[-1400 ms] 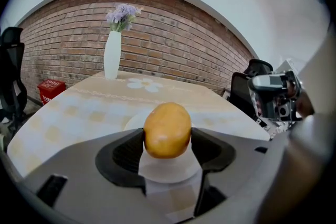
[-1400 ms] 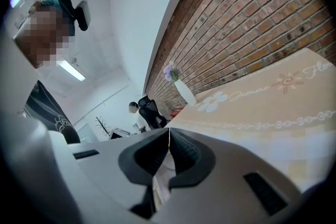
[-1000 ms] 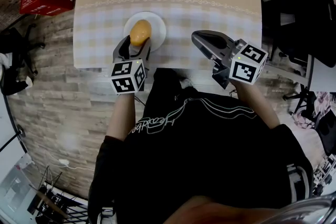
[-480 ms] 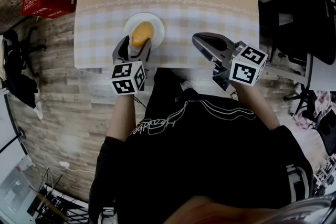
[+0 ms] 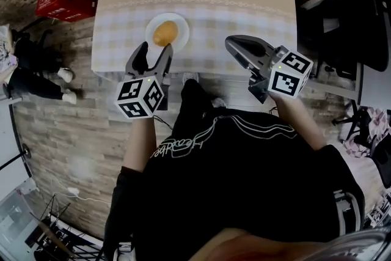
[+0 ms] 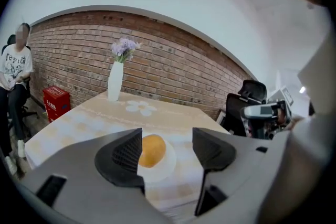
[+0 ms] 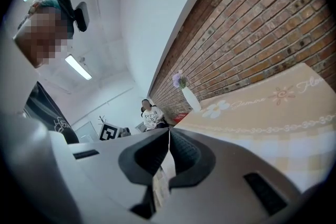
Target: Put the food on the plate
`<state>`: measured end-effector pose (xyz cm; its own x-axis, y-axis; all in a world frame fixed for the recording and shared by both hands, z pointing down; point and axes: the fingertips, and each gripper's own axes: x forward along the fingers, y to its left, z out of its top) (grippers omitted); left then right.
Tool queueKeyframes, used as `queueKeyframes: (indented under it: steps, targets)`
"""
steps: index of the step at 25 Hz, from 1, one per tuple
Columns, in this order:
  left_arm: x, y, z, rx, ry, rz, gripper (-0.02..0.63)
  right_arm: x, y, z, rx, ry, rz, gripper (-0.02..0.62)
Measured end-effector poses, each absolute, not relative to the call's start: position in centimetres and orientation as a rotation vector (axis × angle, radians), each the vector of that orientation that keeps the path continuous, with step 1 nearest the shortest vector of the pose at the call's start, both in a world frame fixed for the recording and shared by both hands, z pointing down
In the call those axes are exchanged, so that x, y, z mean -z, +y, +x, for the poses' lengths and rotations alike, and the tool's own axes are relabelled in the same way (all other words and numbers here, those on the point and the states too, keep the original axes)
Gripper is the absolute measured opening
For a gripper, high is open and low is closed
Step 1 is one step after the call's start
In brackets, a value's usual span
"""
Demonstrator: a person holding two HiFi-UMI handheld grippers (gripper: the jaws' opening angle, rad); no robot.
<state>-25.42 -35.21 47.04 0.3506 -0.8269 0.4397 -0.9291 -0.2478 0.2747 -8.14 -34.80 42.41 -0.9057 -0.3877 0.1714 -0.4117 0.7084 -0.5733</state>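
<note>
My left gripper (image 5: 154,49) has just been opening; its jaws stand wide, holding nothing. The orange food (image 5: 165,33) lies on the white plate (image 5: 181,21). My right gripper (image 5: 231,41) is closed, empty.

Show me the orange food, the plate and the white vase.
orange food (image 5: 165,32), head view, middle of its top.
plate (image 5: 184,27), head view, bare white rim right of the orange food.
white vase (image 6: 115,84), left gripper view, middle of its body.
</note>
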Motion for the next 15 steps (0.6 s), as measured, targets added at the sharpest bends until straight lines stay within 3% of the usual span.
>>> queueKeyframes:
  steps: [5, 15]
  targets:
    - [-41.9, -32.3, -23.5, -0.121, -1.470, 2.169, 0.280, -39.6, -32.8, -7.6, -0.930, -2.935, 0.604, -0.003]
    - [-34.9, -25.6, -17.2, -0.010, -1.309, 2.361, 0.147, -34.7, -27.5, -6.1, -0.889, -3.041, 0.459, -0.003]
